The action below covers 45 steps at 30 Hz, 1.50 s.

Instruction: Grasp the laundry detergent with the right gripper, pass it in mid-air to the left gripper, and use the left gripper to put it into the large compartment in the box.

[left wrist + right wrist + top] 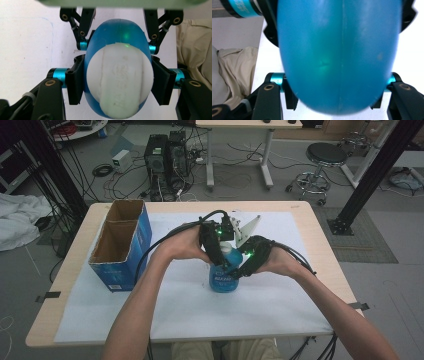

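A blue plastic bottle (224, 281) with a white cap (119, 85) stands upright on the white sheet at the table's middle. My left gripper (220, 251) comes down from above, its jaws pressed on both sides of the cap (118, 86). From the right, my right gripper (240, 269) is shut across the blue body just below. In the right gripper view the bottle (339, 57) swells between the jaws of the right gripper (337, 98). The left gripper view also shows the right gripper (117, 40) clamping the blue shoulder (120, 30).
An open blue cardboard box (120, 245) with two compartments stands at the table's left. A white sheet (200, 315) covers most of the wooden table (75, 250). Beyond the far edge are computer towers, cables and a stool (325, 157).
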{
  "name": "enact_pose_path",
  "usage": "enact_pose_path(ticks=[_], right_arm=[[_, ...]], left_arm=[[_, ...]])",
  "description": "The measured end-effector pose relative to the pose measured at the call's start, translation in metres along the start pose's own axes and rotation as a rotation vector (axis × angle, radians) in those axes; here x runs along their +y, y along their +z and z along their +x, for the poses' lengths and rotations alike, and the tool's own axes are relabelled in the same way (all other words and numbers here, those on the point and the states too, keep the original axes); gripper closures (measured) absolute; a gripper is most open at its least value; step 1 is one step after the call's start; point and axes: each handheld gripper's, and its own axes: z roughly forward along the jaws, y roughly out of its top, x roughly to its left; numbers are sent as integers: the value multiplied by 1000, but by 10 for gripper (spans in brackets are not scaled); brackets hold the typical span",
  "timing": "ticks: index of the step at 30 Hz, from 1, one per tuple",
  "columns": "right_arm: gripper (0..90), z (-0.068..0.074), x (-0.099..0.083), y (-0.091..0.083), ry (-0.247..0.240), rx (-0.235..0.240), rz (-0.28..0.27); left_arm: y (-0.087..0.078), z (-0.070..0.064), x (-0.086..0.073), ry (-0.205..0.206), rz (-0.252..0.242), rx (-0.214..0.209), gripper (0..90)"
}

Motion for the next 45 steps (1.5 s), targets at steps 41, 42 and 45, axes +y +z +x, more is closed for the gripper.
enact_pose_path(ticks=[41,42,45], right_arm=[[127,2,-28,-51,61,-186,157],[128,1,-30,-53,64,-209,174],[127,1,-38,-63,89,-238,194]], left_arm=[[-95,5,-17,-76,25,84,377],[-102,7,-19,-87,20,90,377],[-126,13,-22,-122,14,119,377]])
